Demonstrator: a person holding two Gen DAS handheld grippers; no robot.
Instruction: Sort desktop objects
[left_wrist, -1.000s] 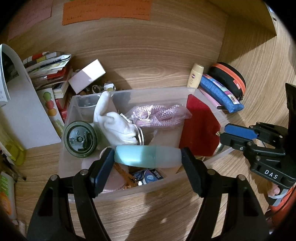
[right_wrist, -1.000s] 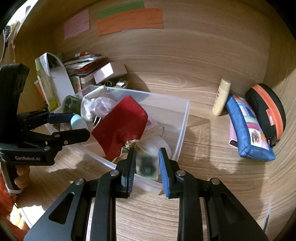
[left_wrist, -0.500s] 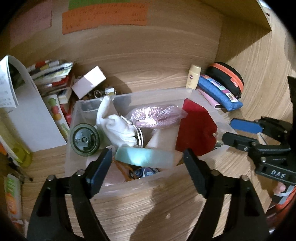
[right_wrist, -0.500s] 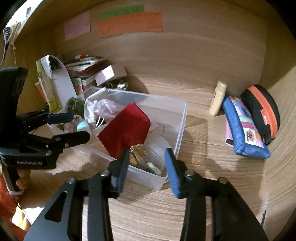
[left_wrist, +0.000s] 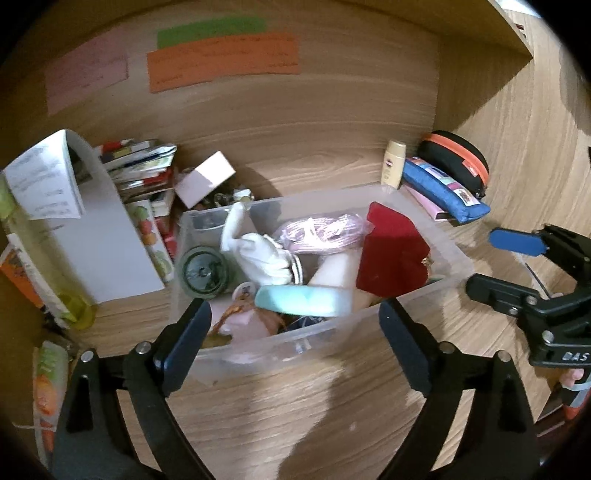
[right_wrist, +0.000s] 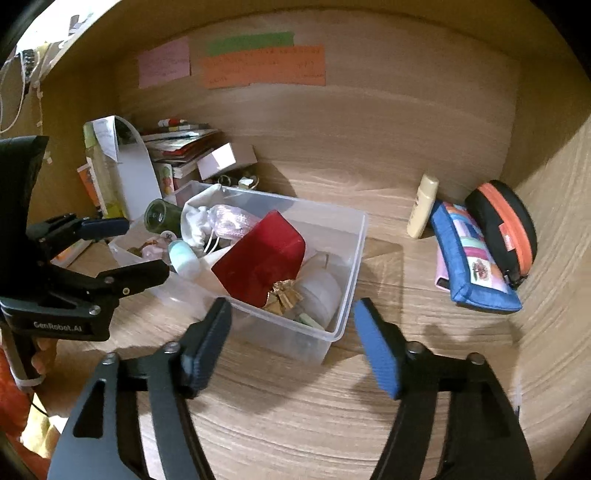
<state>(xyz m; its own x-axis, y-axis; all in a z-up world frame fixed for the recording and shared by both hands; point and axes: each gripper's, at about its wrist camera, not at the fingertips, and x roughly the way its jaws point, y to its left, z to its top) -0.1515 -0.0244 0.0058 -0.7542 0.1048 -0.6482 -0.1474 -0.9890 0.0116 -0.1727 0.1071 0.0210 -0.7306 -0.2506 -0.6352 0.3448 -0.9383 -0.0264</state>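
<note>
Clear plastic bin: one, on the wooden desk
Grippers: two, the left gripper and the right gripper
Paper notes on the wall behind the bin: three, one pink note, one green note, one orange note
Zipped pouches right of the bin: two, one blue fabric pouch, one black case with orange zip
Cream squeeze tubes right of the bin: one cream tube
Red flat boxes in the bin: one red box
Dark green round jars in the bin: one green jar
</note>
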